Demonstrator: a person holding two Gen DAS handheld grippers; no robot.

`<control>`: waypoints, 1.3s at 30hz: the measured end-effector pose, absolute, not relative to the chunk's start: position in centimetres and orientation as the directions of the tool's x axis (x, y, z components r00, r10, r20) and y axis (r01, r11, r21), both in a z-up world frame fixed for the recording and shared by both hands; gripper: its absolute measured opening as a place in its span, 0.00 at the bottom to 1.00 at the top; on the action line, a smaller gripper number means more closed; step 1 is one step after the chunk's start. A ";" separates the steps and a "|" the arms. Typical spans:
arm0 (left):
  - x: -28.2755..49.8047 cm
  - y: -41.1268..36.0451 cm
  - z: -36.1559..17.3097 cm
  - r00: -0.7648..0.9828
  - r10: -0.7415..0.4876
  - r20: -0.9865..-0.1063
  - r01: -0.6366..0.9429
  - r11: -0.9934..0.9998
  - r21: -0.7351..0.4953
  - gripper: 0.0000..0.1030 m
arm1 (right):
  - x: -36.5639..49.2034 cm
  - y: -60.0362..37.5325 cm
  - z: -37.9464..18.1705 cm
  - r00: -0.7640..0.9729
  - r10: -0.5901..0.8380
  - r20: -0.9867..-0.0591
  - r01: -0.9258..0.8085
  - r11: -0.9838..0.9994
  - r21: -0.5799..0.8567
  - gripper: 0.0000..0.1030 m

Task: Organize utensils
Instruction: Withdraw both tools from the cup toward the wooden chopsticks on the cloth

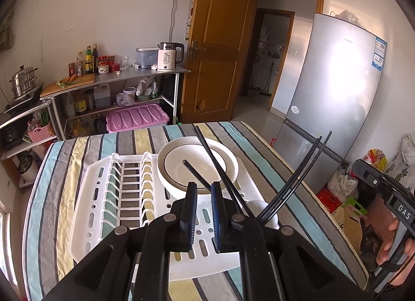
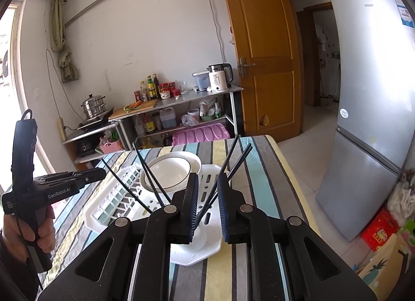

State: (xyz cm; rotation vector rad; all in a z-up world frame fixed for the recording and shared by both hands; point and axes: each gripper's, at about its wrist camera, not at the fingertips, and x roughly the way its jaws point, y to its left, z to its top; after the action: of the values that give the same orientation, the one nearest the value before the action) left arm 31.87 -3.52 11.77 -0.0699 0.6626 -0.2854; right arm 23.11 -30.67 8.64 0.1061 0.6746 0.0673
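Striped cloth (image 1: pixel 64 171) | slotted white plastic rack (image 1: pixel 103 197) | slim black chopsticks (image 2: pixel 234 166) | both hand-held grippers (image 1: pixel 201 192) (image 2: pixel 207 184) parted, empty

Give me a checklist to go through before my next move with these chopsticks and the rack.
1. Left tool empty: ok, jaws slightly apart, gripping nothing.
2. Right tool empty: ok, jaws apart, pads not pressing on anything.
3. Chopsticks in the white cup: ok, they stand splayed in it.
4. Bowls stacked in the dish rack: ok.
5. Stray utensils on the striped cloth: ok, none in view.
6. Cup steady under the leaning chopsticks: cannot tell.
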 end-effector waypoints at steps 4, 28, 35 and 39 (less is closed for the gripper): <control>29.3 -2.9 12.1 0.771 -0.286 -0.569 0.244 0.958 -0.151 0.12 | 21.4 -29.9 8.7 0.786 0.100 -0.610 -0.045 0.993 0.105 0.15; 10.4 0.0 5.2 0.772 -0.263 -0.579 0.238 0.964 -0.120 0.12 | 8.8 -25.4 4.0 0.701 0.235 -0.673 -0.163 0.972 0.168 0.32; 8.8 0.1 3.1 0.744 -0.253 -0.619 0.242 0.965 -0.103 0.12 | 7.5 -24.7 2.2 0.665 0.235 -0.709 -0.184 0.971 0.149 0.32; 9.4 0.2 2.0 0.725 -0.242 -0.645 0.233 0.967 -0.102 0.12 | 8.1 -24.6 0.8 0.637 0.228 -0.737 -0.184 0.973 0.143 0.32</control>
State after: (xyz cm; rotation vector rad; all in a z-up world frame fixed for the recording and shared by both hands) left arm 9.45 0.18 2.01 -0.0140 0.7130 -0.2617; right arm 8.11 -24.59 0.83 0.0559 0.8489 0.2354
